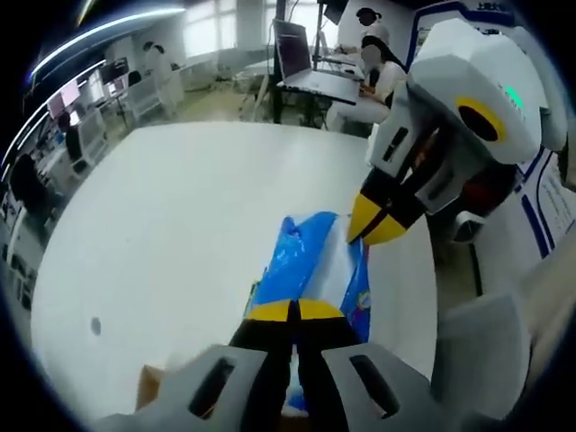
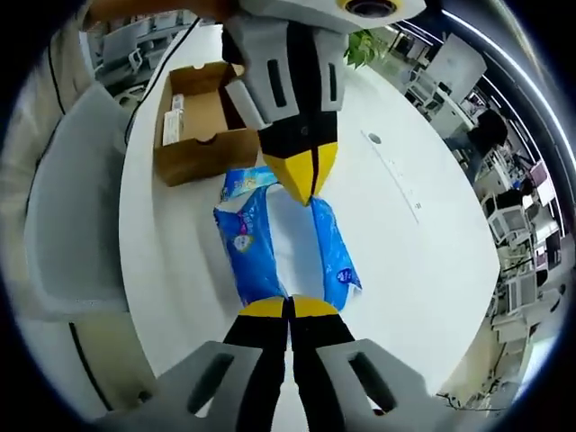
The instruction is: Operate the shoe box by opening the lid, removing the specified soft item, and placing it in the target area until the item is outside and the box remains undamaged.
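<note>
Blue soft pack [image 2: 286,241], a plastic-wrapped item with a pale centre panel, lies flat on the white bench [image 2: 409,261], outside the shoe box [image 2: 200,121] and just beside it. In the right gripper view, nearest the camera, the right tool [image 2: 288,307] has its yellow-tipped jaws drawn together at the near end of the pack, apparently pinching the wrapper. At the far end of the pack the left tool [image 2: 310,175] comes in from above, its yellow tips likewise closed on the wrapper's edge. Beyond it the brown cardboard shoe box stands open on the bench, its interior exposed and a printed label visible on one inner wall. In the left gripper view, the left tool [image 1: 294,311] holds the near end of the pack [image 1: 310,261] with jaws together; farther along, the right tool [image 1: 378,219] meets the opposite end with its tips closed. A corner of the box [image 1: 149,385] shows at the lower left. Beyond the bench [image 1: 180,225] lie office desks, a laptop [image 1: 301,58] and seated people.
</note>
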`<state>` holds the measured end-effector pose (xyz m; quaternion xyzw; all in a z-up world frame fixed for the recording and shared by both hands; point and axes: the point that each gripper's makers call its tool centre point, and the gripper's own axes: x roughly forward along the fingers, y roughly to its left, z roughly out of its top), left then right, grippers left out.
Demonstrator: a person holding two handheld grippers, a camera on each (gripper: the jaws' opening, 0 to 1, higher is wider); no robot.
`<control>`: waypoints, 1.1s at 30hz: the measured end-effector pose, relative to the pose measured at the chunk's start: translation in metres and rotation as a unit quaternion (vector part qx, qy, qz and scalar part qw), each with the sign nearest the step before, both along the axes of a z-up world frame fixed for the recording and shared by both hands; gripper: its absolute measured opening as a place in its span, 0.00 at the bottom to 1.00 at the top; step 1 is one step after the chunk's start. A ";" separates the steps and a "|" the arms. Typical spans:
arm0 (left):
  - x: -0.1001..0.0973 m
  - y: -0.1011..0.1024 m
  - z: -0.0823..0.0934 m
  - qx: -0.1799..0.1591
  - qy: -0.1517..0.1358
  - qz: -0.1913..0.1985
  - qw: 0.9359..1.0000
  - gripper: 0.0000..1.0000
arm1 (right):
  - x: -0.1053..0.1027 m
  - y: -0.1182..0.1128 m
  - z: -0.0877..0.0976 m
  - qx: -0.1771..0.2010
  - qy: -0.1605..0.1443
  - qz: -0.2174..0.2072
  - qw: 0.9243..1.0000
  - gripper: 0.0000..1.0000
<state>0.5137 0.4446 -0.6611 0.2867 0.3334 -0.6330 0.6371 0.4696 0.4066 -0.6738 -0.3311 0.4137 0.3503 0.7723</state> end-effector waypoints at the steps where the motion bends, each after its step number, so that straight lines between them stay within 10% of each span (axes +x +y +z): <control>1: -0.001 -0.004 -0.001 0.000 0.001 -0.004 1.000 0.00 | -0.001 -0.004 -0.001 -0.003 0.000 -0.002 1.000 0.00; 33: -0.008 -0.102 -0.017 0.003 0.005 -0.065 0.998 0.00 | -0.010 -0.098 -0.025 -0.030 0.015 -0.075 0.997 0.00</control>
